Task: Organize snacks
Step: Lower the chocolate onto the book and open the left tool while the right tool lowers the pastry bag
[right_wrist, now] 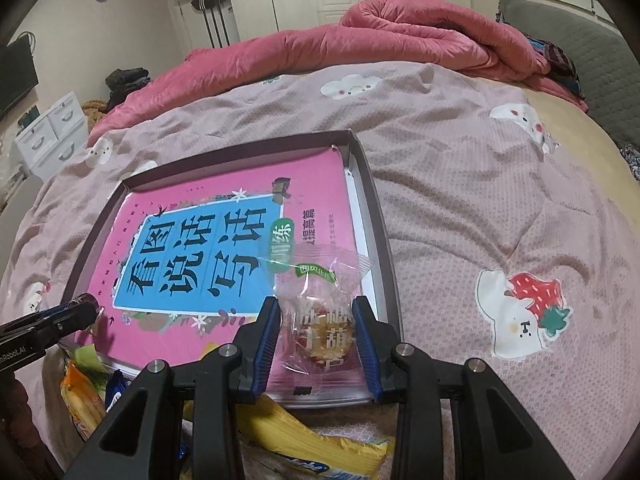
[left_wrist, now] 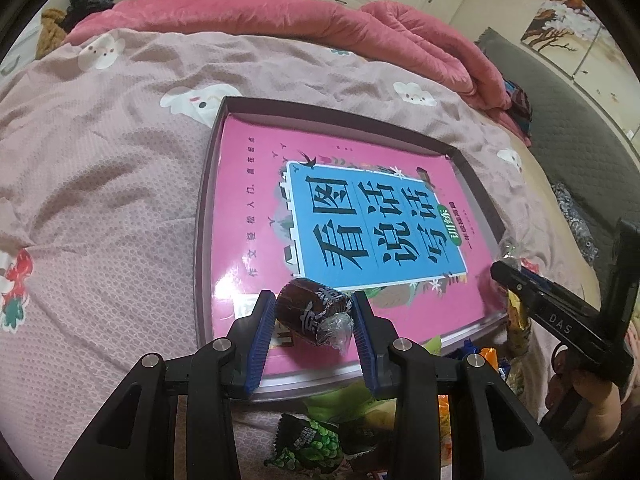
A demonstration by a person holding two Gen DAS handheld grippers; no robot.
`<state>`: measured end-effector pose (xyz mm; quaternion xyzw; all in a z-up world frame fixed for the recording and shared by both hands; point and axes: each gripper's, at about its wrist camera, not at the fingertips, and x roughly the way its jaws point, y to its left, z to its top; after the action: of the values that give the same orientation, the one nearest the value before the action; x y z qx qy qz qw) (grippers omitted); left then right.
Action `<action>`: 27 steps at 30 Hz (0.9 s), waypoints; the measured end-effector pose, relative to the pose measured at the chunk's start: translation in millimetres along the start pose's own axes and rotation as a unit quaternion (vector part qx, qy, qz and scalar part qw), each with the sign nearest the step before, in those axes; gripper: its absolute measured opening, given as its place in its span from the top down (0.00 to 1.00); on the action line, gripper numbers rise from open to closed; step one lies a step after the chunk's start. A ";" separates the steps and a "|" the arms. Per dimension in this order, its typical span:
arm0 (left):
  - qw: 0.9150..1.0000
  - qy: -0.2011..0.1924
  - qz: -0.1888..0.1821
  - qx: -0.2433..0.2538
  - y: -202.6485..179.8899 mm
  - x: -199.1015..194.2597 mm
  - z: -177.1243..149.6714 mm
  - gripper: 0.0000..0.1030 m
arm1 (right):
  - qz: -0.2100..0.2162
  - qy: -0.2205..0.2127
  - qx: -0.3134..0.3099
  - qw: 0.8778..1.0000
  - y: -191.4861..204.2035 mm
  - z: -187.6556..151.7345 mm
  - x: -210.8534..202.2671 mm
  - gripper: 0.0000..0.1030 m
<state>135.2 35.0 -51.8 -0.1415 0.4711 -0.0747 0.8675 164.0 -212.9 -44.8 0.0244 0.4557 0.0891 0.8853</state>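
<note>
A shallow dark box (left_wrist: 208, 184) holding a pink book (left_wrist: 256, 200) lies on the bed; it also shows in the right wrist view (right_wrist: 378, 216). My left gripper (left_wrist: 314, 322) is shut on a dark brown wrapped candy (left_wrist: 310, 306), held over the box's near edge. My right gripper (right_wrist: 316, 330) is shut on a clear-wrapped orange snack (right_wrist: 320, 320), held over the box's near right corner. The right gripper also shows in the left wrist view (left_wrist: 500, 270), and the left gripper in the right wrist view (right_wrist: 86, 306).
Loose snack packets lie in front of the box: a green-black one (left_wrist: 312, 440), orange ones (right_wrist: 82, 396) and a yellow pack (right_wrist: 320, 440). A pink patterned sheet (right_wrist: 480, 208) covers the bed, with a rumpled pink quilt (right_wrist: 360, 48) at the far side.
</note>
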 end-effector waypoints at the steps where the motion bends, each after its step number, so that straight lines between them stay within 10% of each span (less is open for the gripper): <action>1: 1.000 0.001 -0.001 -0.001 0.3 0.5 -0.1 0.62 | -0.001 0.003 0.001 1.000 -0.3 -0.5 1.0 0.63; 27: 1.000 0.013 -0.009 -0.002 2.5 3.8 -3.4 0.61 | 0.011 0.003 0.021 1.000 -7.9 -3.4 -4.9 0.63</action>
<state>134.3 35.8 -57.4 -0.1470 0.4809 -0.0834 0.8604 159.6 -221.7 -43.7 0.0483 0.4598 0.0895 0.8822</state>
